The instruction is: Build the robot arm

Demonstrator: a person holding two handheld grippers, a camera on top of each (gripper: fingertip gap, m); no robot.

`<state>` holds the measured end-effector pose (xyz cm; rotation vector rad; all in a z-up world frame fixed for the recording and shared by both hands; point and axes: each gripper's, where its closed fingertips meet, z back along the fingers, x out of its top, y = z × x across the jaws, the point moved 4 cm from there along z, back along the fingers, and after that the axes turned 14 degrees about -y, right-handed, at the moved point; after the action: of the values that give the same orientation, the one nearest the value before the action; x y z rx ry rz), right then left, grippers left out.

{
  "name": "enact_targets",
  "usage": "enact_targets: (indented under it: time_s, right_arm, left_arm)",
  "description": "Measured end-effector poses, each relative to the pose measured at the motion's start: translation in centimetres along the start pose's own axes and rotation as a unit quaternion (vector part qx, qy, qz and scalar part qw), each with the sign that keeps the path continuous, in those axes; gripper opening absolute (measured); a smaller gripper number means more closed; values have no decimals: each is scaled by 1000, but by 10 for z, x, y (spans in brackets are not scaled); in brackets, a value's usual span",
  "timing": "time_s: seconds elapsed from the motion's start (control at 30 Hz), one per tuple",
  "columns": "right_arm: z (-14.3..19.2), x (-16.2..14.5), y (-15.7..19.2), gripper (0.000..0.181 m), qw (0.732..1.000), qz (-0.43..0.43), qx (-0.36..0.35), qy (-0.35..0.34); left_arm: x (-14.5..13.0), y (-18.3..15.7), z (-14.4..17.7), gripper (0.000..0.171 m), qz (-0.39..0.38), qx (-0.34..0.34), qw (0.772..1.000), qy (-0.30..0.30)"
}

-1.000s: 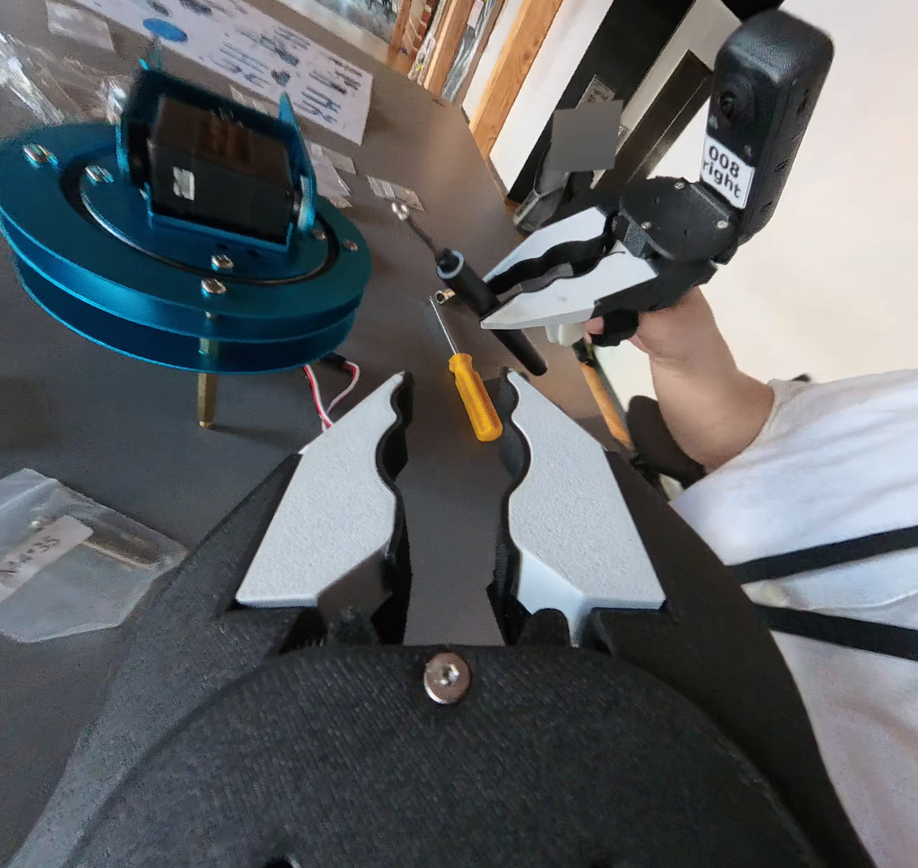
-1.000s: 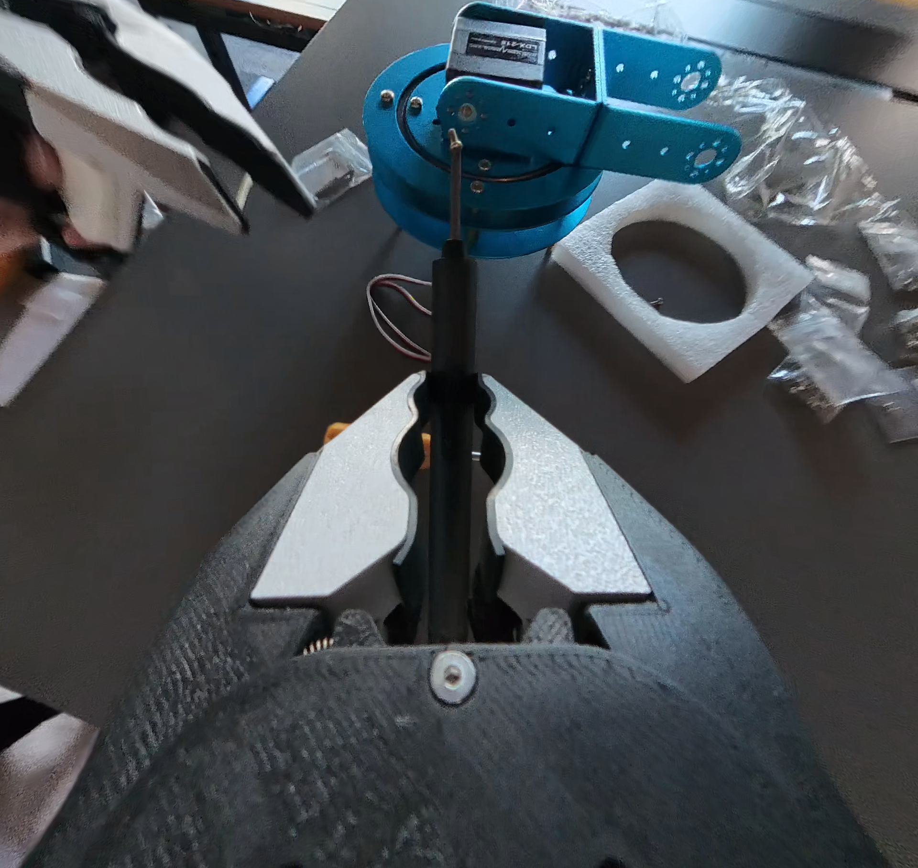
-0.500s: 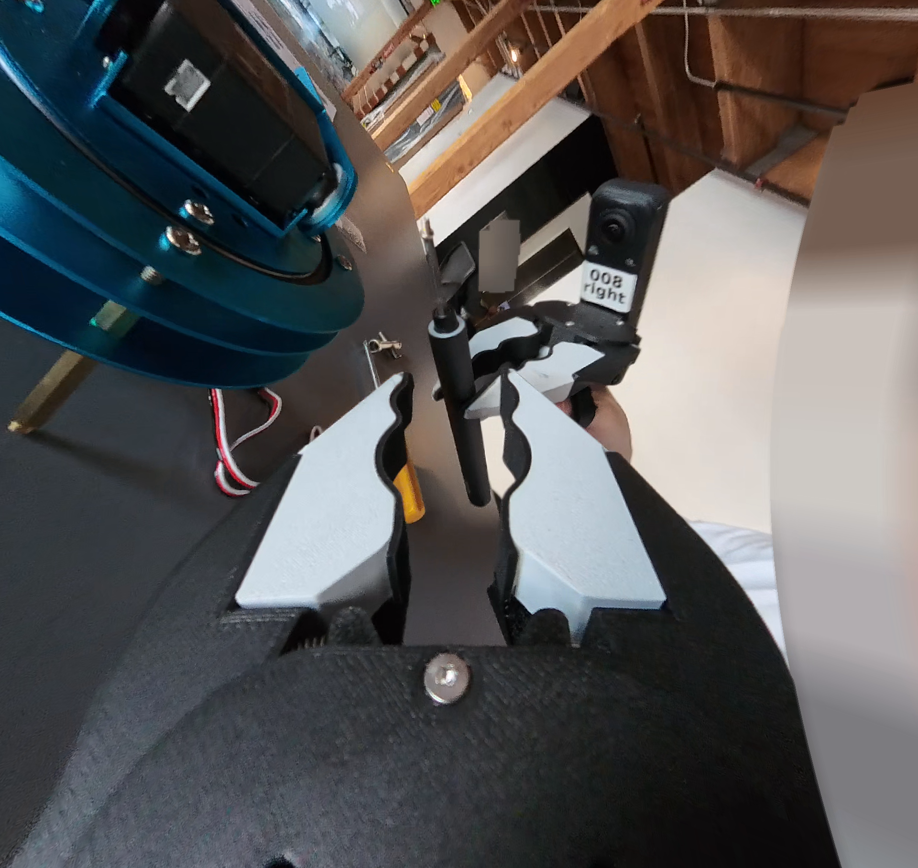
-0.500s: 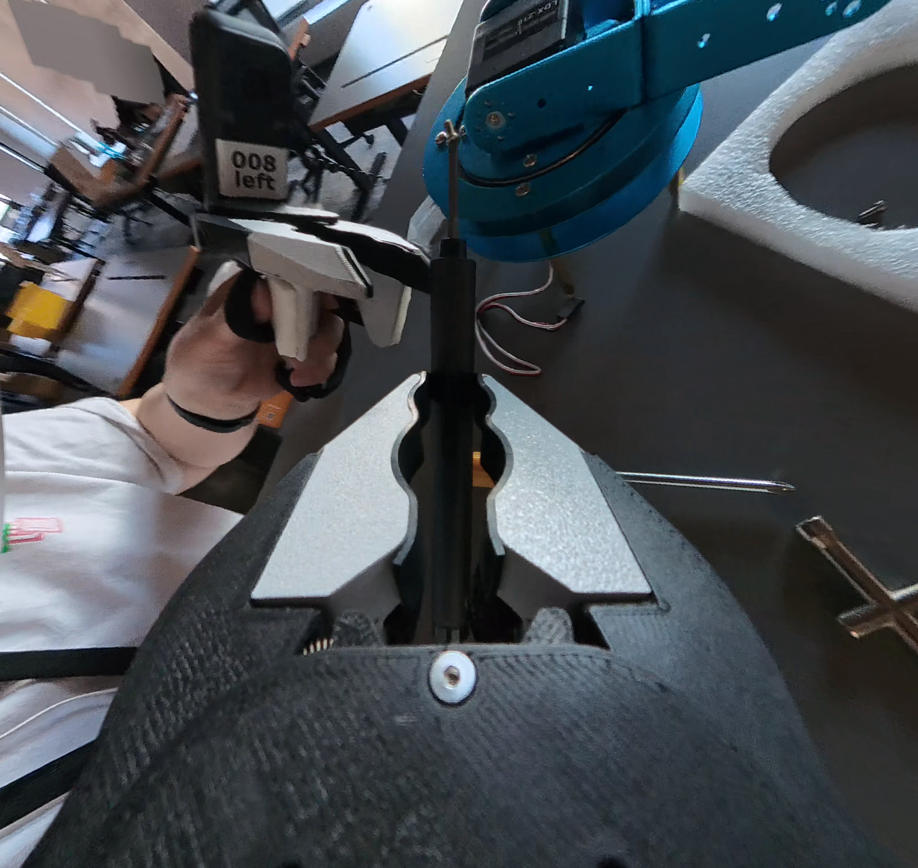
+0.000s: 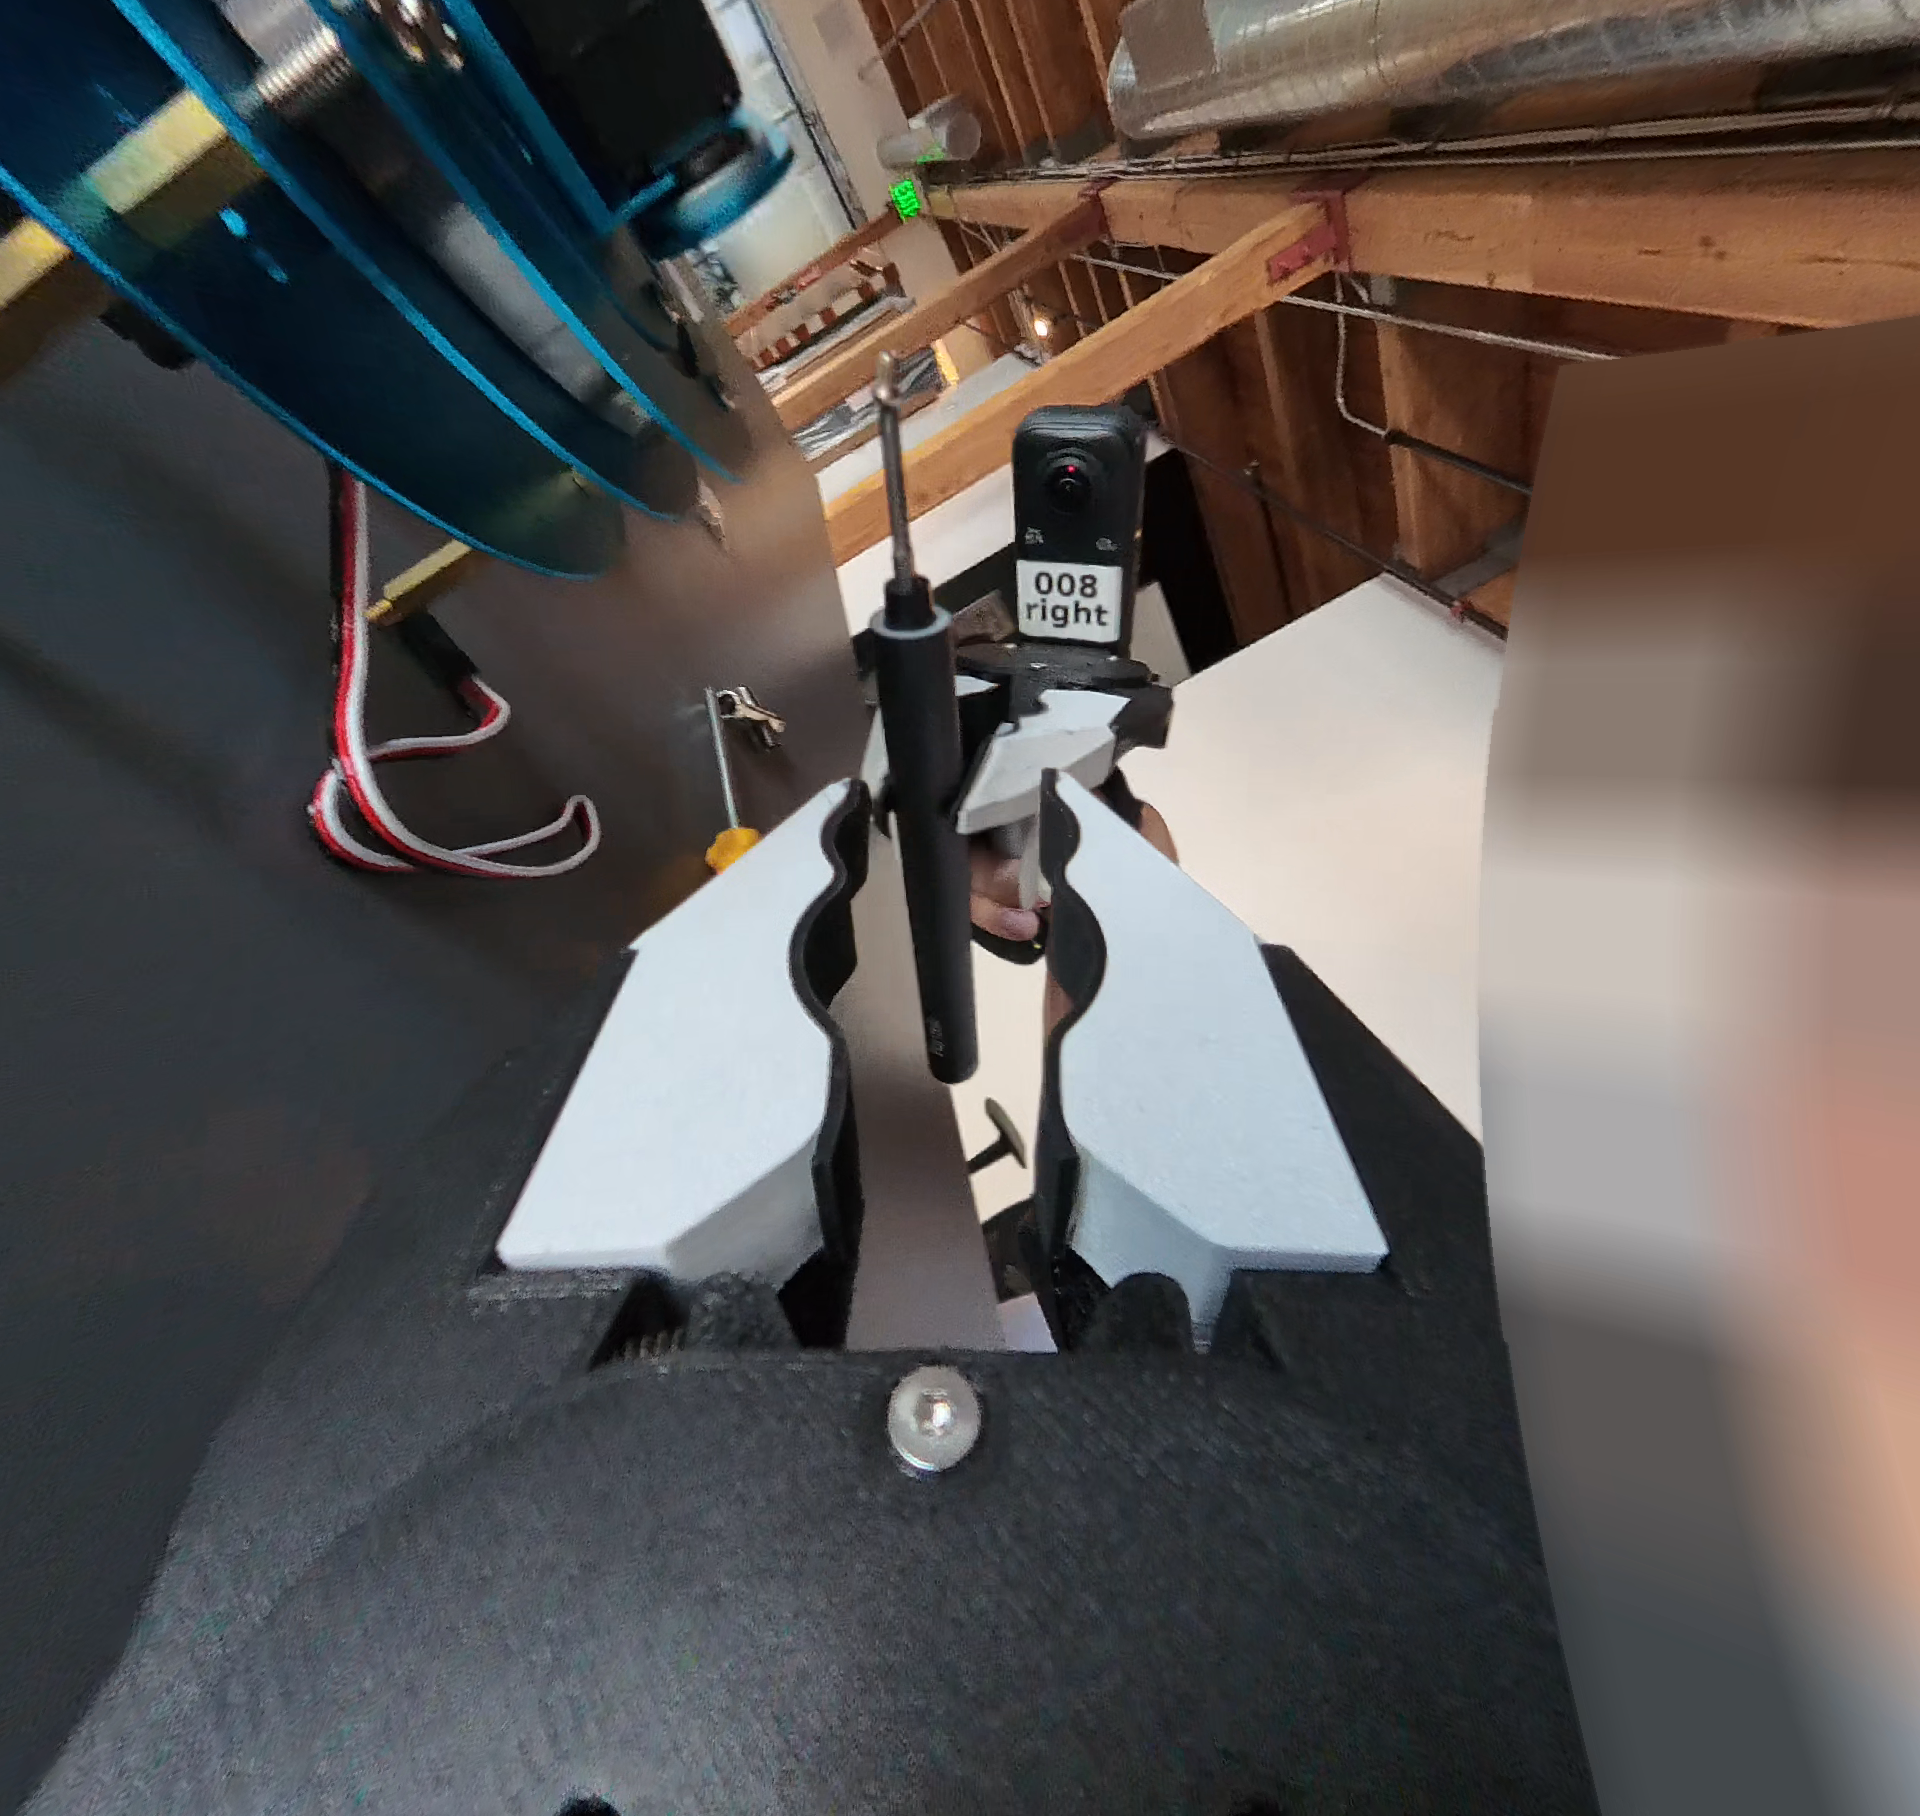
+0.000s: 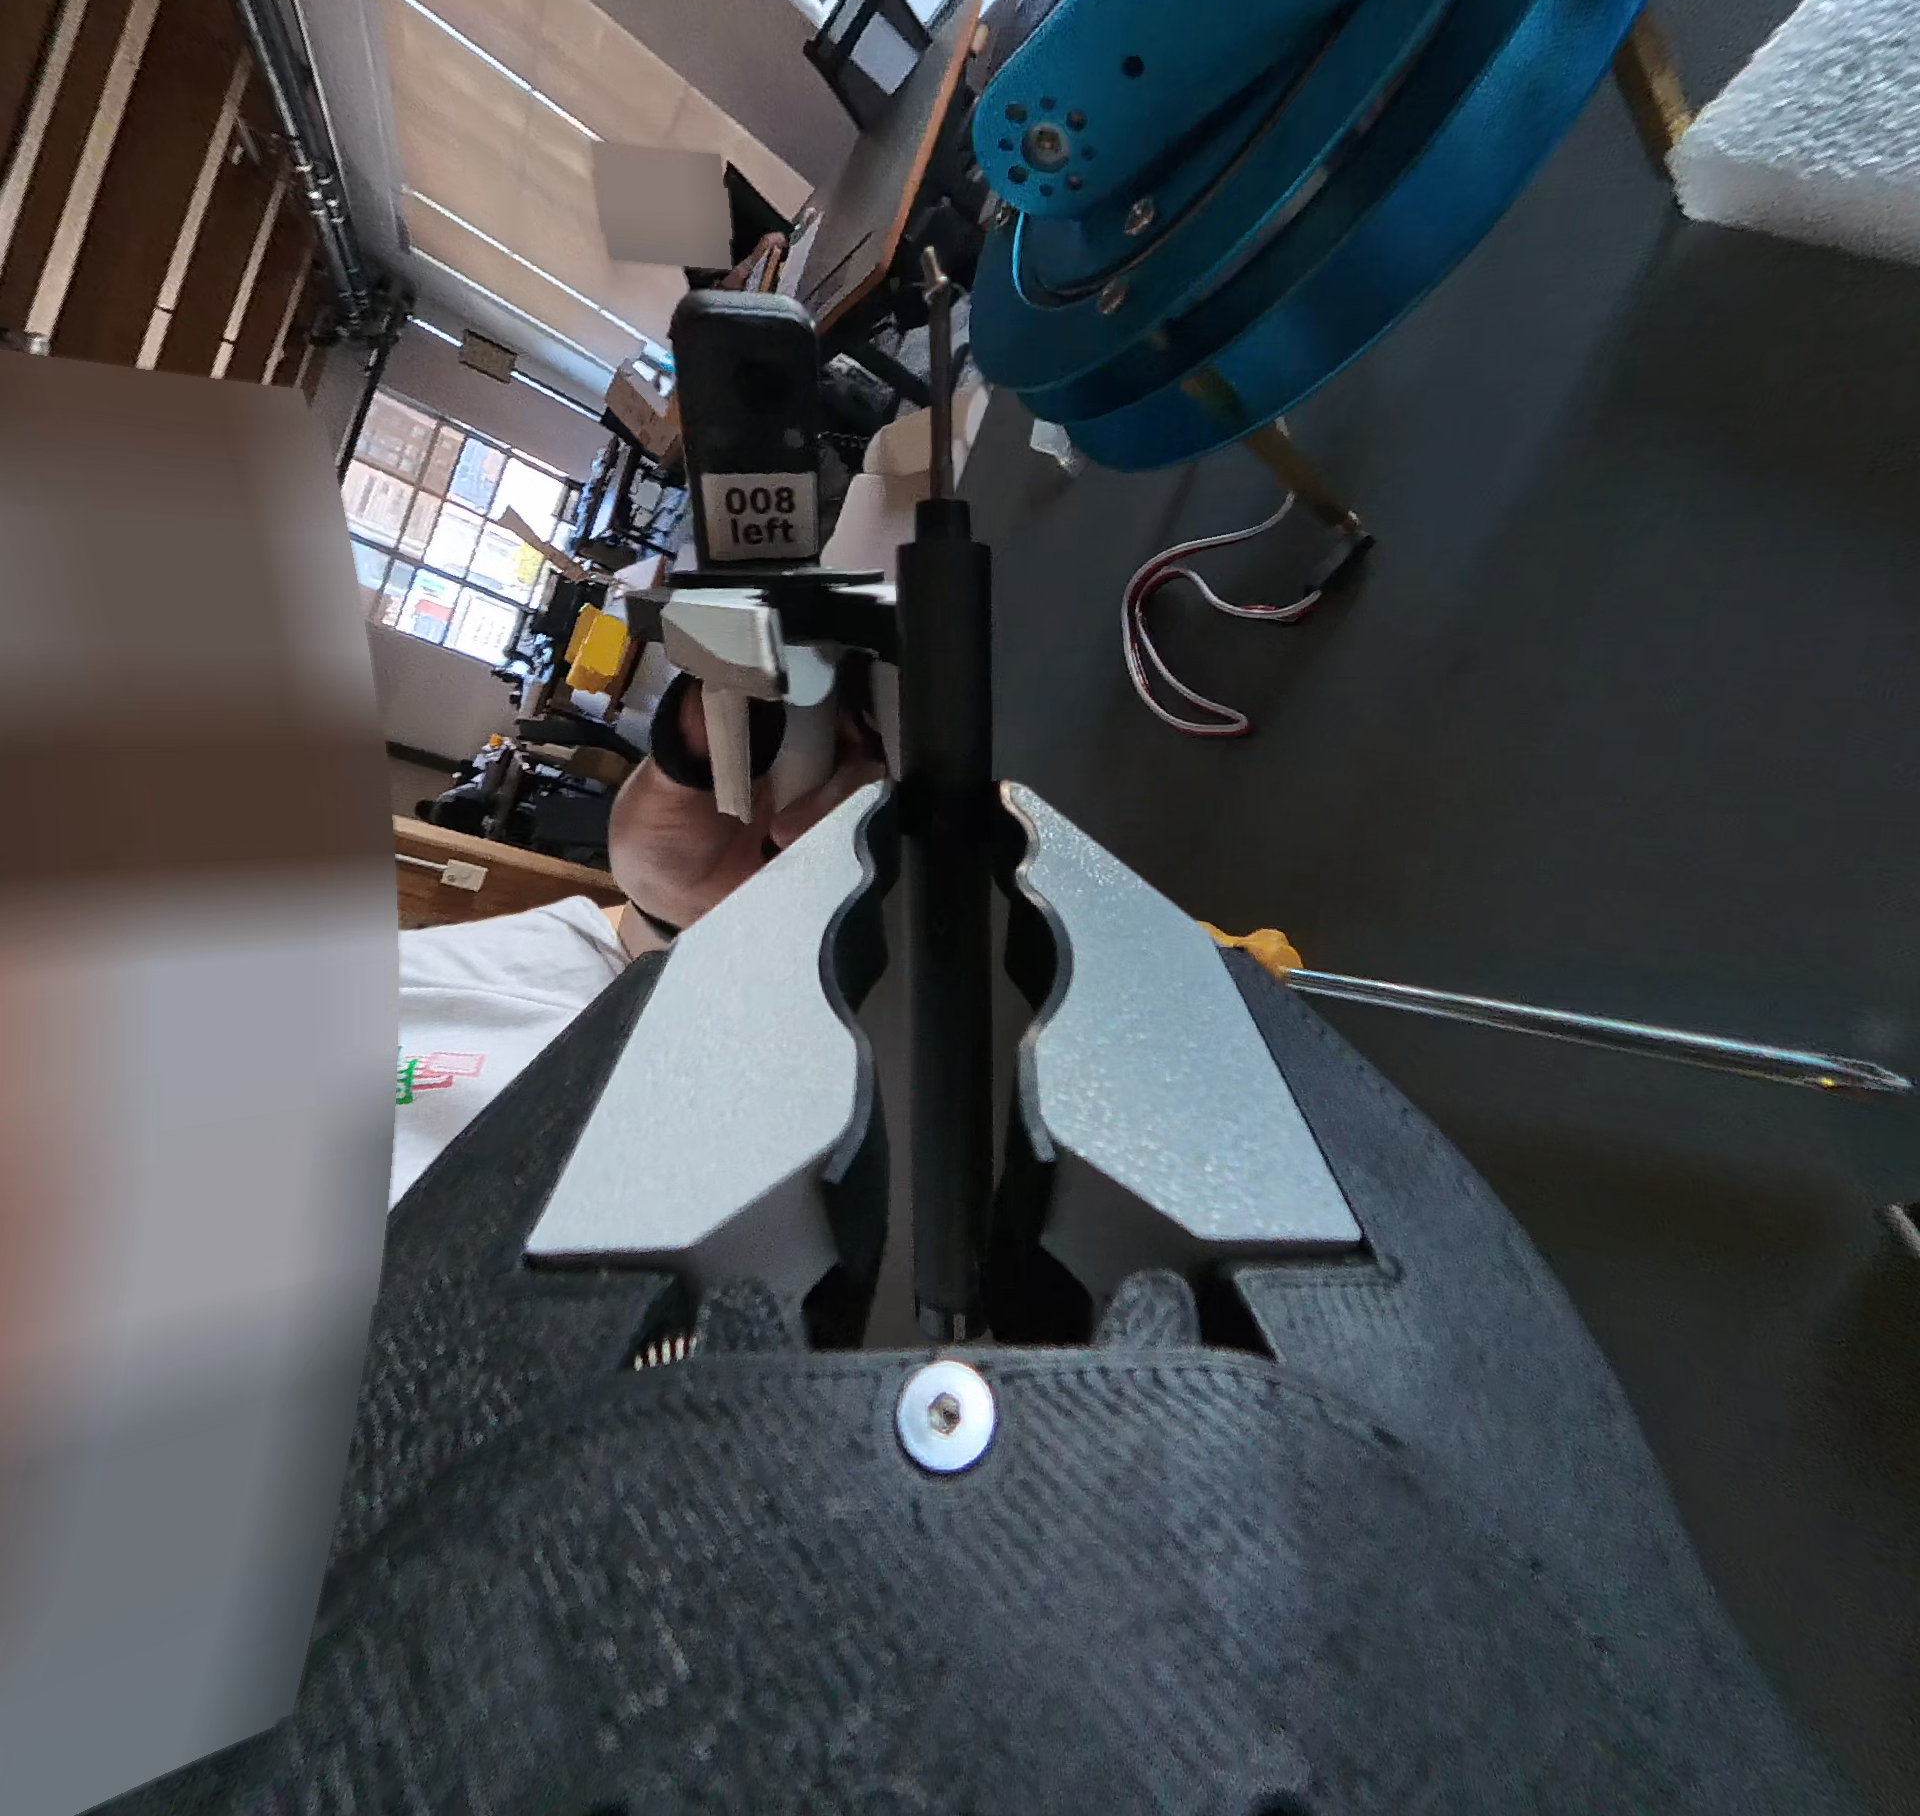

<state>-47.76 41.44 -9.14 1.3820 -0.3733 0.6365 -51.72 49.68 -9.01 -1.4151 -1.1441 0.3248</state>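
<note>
My right gripper (image 6: 948, 800) is shut on a black precision screwdriver (image 6: 943, 935) that runs up between its fingers, with a small metal piece at the bit's tip (image 6: 932, 270). In the left wrist view the same screwdriver (image 5: 930, 831) stands with its rear end between my left gripper's (image 5: 951, 810) open fingers, with a gap on each side. The right gripper (image 5: 971, 764) faces me just behind it. The left gripper (image 6: 821, 675) shows beside the screwdriver's shaft in the right wrist view. A blue round turntable base with a servo bracket (image 5: 364, 312) (image 6: 1299, 208) stands close by on the dark table.
Red, white and black servo wires (image 5: 416, 810) (image 6: 1195, 644) trail from the base. A yellow-handled screwdriver (image 5: 727, 841) (image 6: 1558, 1034) lies on the table, with a small metal cross wrench (image 5: 743, 706) near its tip. A white foam block (image 6: 1829, 104) lies at the right. A person's hand (image 6: 675, 841) holds the left gripper. My left and right fingertips are right by each other. Left tips and right tips are each some 15 cm from the white foam block (image 6: 1829, 104).
Both grippers have tilted over and come closer, facing each other. The black screwdriver's rear end has moved in between the left gripper's open fingers. The right gripper stays shut on it.
</note>
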Motion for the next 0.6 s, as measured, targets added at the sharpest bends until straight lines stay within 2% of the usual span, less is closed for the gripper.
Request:
enact_targets:
  time_s: [0.13, 0.17, 0.3, 0.6]
  right_arm:
    - [-2, 2, 0, 15, 999, -38, 27, 9]
    - [-3, 2, 0, 15, 998, -48, 32, 11]
    - [-6, 4, -2, 15, 996, -72, 42, 10]
    - [-9, 12, -8, 15, 993, -102, 60, 10]
  left_arm:
    - [1, 4, -10, 32, 39, -8, 999, 6]
    - [2, 4, -12, 27, 49, -15, 999, -3]
    - [4, 11, -18, 31, 85, -20, 996, -13]
    - [10, 15, -24, 27, 116, -33, 993, -20]
